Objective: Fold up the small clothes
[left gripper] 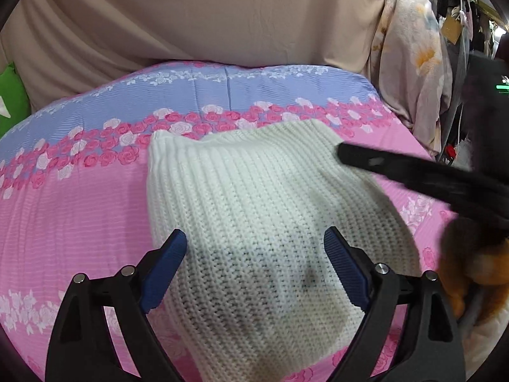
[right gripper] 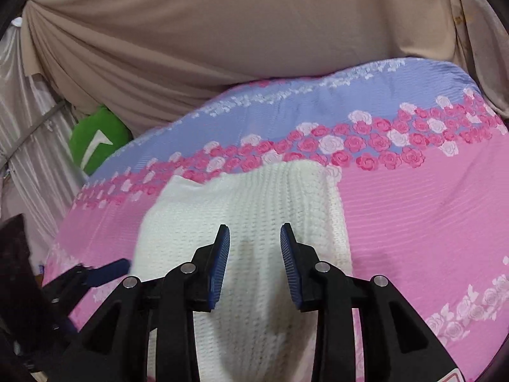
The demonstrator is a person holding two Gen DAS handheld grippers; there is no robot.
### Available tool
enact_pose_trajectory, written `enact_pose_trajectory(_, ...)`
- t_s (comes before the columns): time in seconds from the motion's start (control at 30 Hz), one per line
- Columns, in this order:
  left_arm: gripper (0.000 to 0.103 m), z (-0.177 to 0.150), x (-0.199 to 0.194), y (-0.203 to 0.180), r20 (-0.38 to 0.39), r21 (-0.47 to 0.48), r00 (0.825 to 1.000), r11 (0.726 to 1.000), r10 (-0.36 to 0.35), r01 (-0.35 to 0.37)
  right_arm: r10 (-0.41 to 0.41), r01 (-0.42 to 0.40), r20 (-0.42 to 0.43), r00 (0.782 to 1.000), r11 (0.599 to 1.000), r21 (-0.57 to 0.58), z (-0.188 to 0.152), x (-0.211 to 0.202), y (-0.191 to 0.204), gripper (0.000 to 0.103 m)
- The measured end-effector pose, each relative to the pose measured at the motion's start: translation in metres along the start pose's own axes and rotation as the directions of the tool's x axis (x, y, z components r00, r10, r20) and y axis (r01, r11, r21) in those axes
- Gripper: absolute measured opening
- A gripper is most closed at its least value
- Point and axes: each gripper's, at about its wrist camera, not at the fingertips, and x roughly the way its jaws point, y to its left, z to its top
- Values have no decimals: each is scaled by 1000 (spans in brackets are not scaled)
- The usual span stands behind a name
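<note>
One cream ribbed-knit garment (left gripper: 254,216), apparently already folded, lies mid-frame on the pink and lilac rose-print bedspread (left gripper: 79,210). It looks soft, light and floppy; best pinched at an edge or corner. Left gripper (left gripper: 254,267) spread wide over it; right gripper (right gripper: 254,267) narrower, holding nothing.

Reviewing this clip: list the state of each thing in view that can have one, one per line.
white knit garment: folded into a compact shape, lying flat on the bedspread, held by neither gripper.
left gripper: open wide, above the garment's near part.
right gripper: open, narrower gap, over the garment.
floral bedspread: spread out under the garment.
</note>
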Motion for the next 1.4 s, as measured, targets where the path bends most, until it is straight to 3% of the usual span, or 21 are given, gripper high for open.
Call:
enact_pose_trajectory(0.1, 86, -5, 7, 3, -18, -5, 999, 1000, 26, -26, 6, -6, -4, 1000, 1000, -30, -20, -16, 6, 33)
enact_pose_trajectory(0.2, 87, -9, 14, 2, -22, 8, 998, 999, 52, -52, -84, 79, -116, 990, 996, -45, -46, 18, -7, 29)
enact_pose_trajectory(0.27, 88, -10, 15, -1, -23, 26, 997, 997, 70, -69, -72, 70, -99, 992, 997, -23, -50, 18, -9, 27)
enact_pose_trajectory(0.4, 88, -10, 4, 6, -23, -6, 999, 999, 48, -48, -47, 45, -37, 998, 997, -55, -47, -15, 10, 33)
enact_pose_trajectory(0.6, 88, -18, -9, 21, -27, -45, 999, 998, 42, -43, -100, 92, -118, 988, 993, -73, -77, 5, 3, 31)
enact_pose_trajectory(0.73, 88, -29, 10, 24, -100, -67, 995, 998, 10, -17, -104, 98, -79, 991, 992, -74, -72, -5, 11, 33)
enact_pose_trajectory(0.8, 88, -31, 7, 28, -104, -94, 994, 996, -21, 11, -90, 87, -49, 995, 994, -62, -68, -18, 12, 39)
enact_pose_trajectory(0.87, 88, -30, 2, 32, -91, -108, 995, 994, -43, 34, -84, 83, -17, 996, 996, -38, -65, -30, 6, 59)
enact_pose_trajectory(0.93, 92, -29, 1, 38, -87, -139, 993, 988, -76, 63, -118, 118, -7, 993, 993, -2, -67, -34, -8, 69)
enact_pose_trajectory(1.0, 93, -29, 5, 45, -94, -200, 987, 973, -132, 111, -126, 129, -54, 991, 990, 58, -70, -25, -26, 69)
enact_pose_trajectory(1.1, 95, -28, 13, 52, -100, -281, 976, 947, -191, 157, -21, 44, -130, 991, 983, 176, -77, -3, -50, 69)
enact_pose_trajectory(1.23, 97, -25, 26, 52, -111, -310, 974, 938, -195, 153, 46, -10, -151, 987, 973, 230, -80, 13, -57, 78)
enact_pose_trajectory(1.4, 98, -19, 43, 46, -130, -326, 970, 933, -203, 152, 71, -32, -157, 985, 970, 241, -73, 23, -60, 81)
